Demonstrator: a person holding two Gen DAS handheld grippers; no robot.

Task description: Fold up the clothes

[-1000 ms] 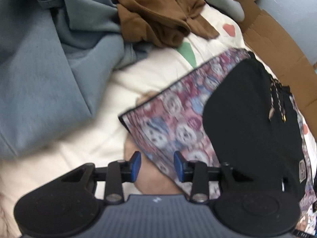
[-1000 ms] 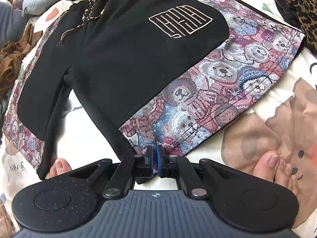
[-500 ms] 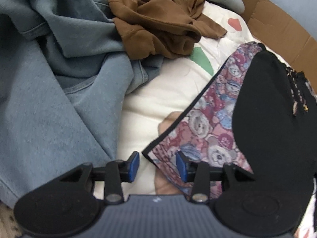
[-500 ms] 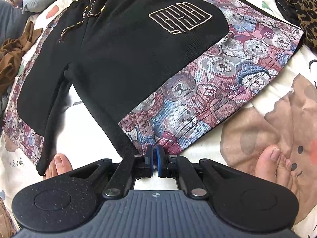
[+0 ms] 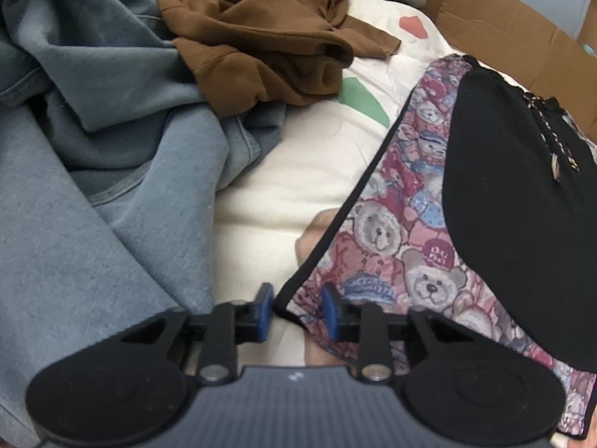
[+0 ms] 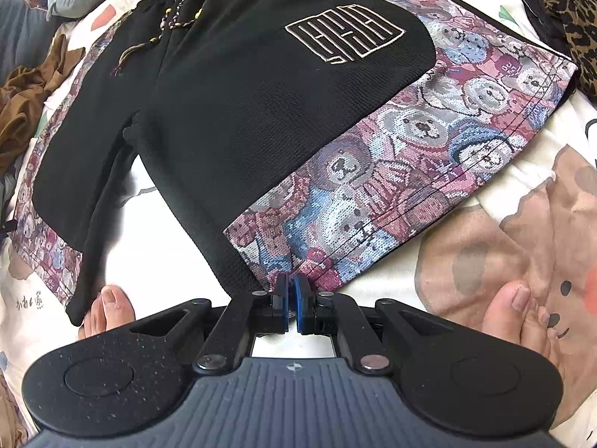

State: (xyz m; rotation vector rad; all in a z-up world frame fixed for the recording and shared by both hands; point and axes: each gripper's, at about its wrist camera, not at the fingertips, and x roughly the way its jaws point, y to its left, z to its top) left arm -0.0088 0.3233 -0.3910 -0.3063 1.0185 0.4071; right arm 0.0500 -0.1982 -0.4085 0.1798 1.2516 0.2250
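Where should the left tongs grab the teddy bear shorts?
Best at the near hem corner of the shorts, coming from the bare sheet side. That corner sticks out flat past the black panel, with a thin edge the closing left tongs already straddle. The right tongs pinch the other leg's hem, so both corners could probably lift together.

Bare sheet strip (image 5: 298, 171) between blue garment heap (image 5: 93, 186) and shorts (image 5: 503, 186), brown garment (image 5: 261, 44) behind

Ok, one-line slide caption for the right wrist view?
Right gripper pinches the bear-print hem of black shorts spread flat on a cartoon-print sheet, bare toes alongside.
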